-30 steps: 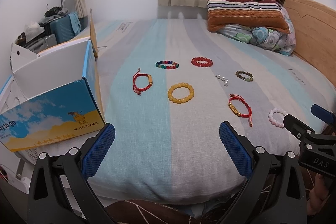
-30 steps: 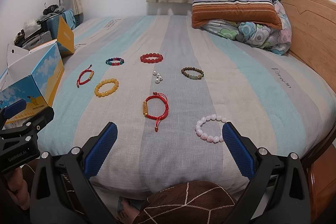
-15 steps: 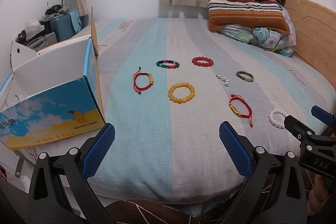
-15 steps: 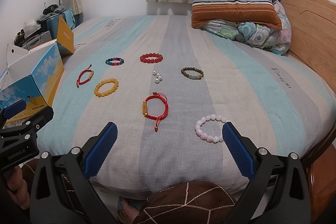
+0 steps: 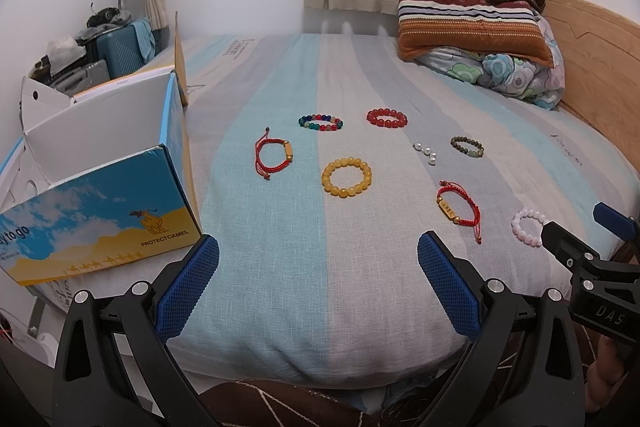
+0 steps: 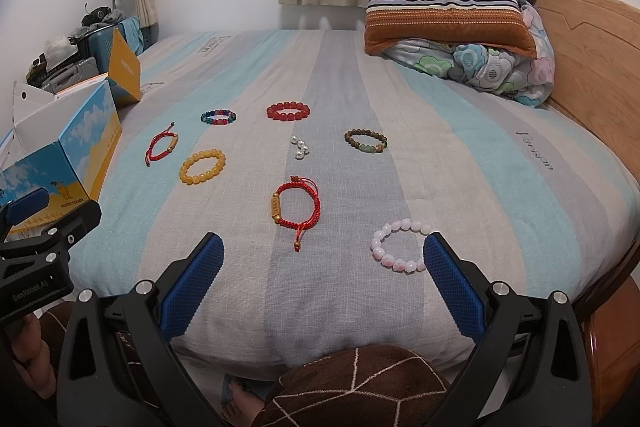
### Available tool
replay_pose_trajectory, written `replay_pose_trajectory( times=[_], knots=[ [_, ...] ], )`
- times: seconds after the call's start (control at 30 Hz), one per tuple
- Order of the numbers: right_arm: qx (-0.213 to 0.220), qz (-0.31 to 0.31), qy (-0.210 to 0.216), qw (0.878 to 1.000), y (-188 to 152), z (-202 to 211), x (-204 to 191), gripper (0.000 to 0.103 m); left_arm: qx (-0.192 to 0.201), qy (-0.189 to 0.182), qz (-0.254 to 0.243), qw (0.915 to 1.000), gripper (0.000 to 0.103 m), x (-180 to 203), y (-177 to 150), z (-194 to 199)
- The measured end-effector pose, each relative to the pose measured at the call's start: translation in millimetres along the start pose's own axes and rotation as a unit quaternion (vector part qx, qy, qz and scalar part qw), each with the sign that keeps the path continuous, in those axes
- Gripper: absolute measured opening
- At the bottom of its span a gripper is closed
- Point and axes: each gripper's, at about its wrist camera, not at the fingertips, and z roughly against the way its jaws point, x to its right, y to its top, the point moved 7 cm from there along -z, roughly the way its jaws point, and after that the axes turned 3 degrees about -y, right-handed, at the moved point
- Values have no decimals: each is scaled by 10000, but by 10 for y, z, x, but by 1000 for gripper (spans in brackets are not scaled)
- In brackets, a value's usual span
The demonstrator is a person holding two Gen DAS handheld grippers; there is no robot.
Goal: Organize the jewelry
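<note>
Several bracelets lie spread on the striped bedsheet [image 5: 280, 267]. A yellow bead bracelet [image 5: 346, 177] sits mid-bed, with a red cord bracelet [image 5: 273, 158] to its left and a multicolour bead bracelet [image 5: 320, 123] and a red bead bracelet [image 5: 387, 117] behind. Loose pearls [image 6: 301, 148], a brown-green bracelet [image 6: 365, 141], a second red cord bracelet [image 6: 297, 209] and a pink bead bracelet [image 6: 400, 245] lie toward the right. My left gripper [image 5: 318, 285] hangs open over the bed's near edge. My right gripper [image 6: 323, 283] is open too, its right finger beside the pink bracelet.
An open blue-and-yellow cardboard box [image 5: 100, 187] stands at the bed's left edge. Pillows and a folded quilt [image 6: 452, 23] are stacked at the back right against a wooden headboard [image 6: 592, 39]. Luggage and clutter [image 5: 100, 51] sit at the far left. A person's knee [image 6: 360, 387] is below.
Both grippers have crept slightly forward toward the bed; nothing on the sheet has moved and both stay open.
</note>
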Motion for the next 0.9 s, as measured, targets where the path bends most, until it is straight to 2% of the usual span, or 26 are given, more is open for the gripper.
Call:
replay_pose_trajectory(
  times=[0.17,0.23,0.37,0.6,0.7,0.9],
  knots=[
    [-74,-112,-54,9999,103,-1,120,96,-7,-118,152,9998,97,-16,113,-22],
    [-299,-74,-197,9993,141,-93,206,96,-73,-159,109,9998,97,17,169,-83],
    [-981,-272,-201,9946,162,-374,434,96,-205,-252,-47,9995,97,114,327,-302],
    [-1781,-356,-133,9833,124,-825,633,96,-784,-425,-197,9958,97,275,534,-947],
    [-2107,-367,37,9768,51,-1016,645,96,-1075,-495,-227,9927,97,338,540,-1261],
    [-2476,-261,103,9685,-130,-1317,674,96,-1650,-238,-303,9855,97,340,426,-1850]
  ],
)
